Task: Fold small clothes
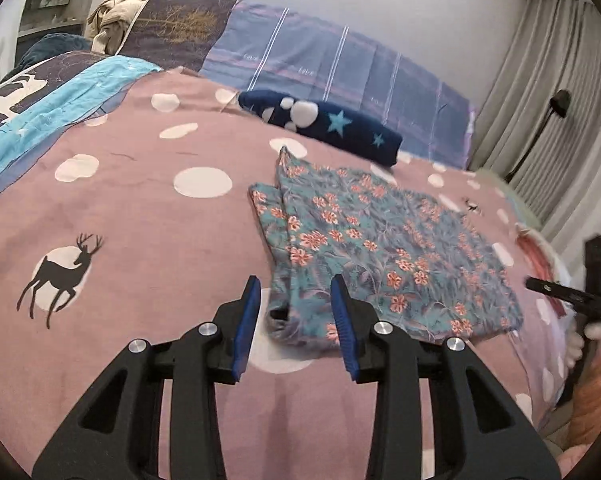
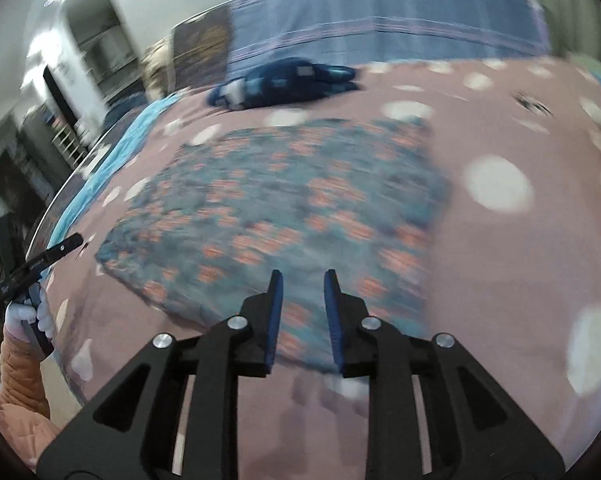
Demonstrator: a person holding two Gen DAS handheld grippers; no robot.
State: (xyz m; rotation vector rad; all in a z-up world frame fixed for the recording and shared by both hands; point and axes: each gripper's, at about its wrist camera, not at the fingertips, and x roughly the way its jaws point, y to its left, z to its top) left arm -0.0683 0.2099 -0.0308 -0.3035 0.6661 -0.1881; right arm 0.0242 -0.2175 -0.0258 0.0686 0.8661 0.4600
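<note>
A teal garment with orange flowers [image 1: 380,248] lies folded flat on the pink spotted bedspread [image 1: 140,208]. My left gripper [image 1: 296,292] is open and empty, its blue pads either side of the garment's near left corner, just above it. The right wrist view is blurred; it shows the same garment [image 2: 284,200] ahead. My right gripper [image 2: 300,280] is open and empty over the garment's near edge. The right gripper's body shows at the right edge of the left wrist view [image 1: 588,300], held in a gloved hand.
A folded navy cloth with stars and paw prints [image 1: 324,124] lies beyond the garment. Blue striped pillows [image 1: 332,64] line the headboard. A blue quilt [image 1: 40,120] lies at the left. Curtains [image 1: 540,80] and a lamp stand [image 1: 556,104] are at the right.
</note>
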